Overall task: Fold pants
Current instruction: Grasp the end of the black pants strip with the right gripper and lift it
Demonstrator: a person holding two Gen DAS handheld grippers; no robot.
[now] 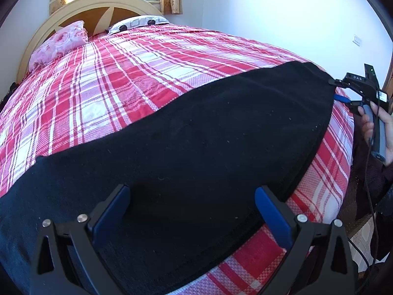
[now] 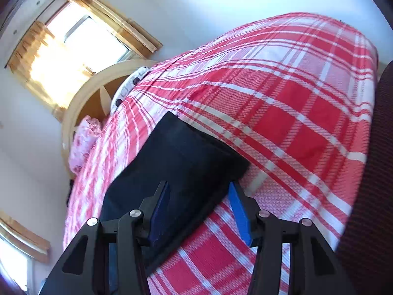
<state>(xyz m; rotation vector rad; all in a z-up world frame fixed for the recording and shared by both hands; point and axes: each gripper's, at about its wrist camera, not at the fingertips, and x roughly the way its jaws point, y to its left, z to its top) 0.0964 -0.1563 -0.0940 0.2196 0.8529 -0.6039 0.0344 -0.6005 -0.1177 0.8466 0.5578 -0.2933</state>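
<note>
Black pants (image 1: 196, 135) lie flat across the near side of a bed with a red and white plaid cover (image 1: 122, 73). My left gripper (image 1: 192, 188) hovers open over the near part of the pants, its blue pads wide apart and holding nothing. At the pants' far right end, a hand (image 1: 383, 127) holds my right gripper (image 1: 337, 89). In the right wrist view that gripper (image 2: 199, 185) is rolled to one side. Its jaws stand apart around the end of the pants (image 2: 176, 152), and the blue pads do not press on the cloth.
A pink flowered pillow (image 1: 61, 41) and a white patterned pillow (image 1: 140, 23) rest against the rounded headboard (image 1: 98, 12) under a curtained window (image 2: 73, 44). The bed's edge drops away on the right, where a black cable (image 1: 368, 196) hangs. Dark fabric (image 2: 368, 172) fills the right wrist view's right side.
</note>
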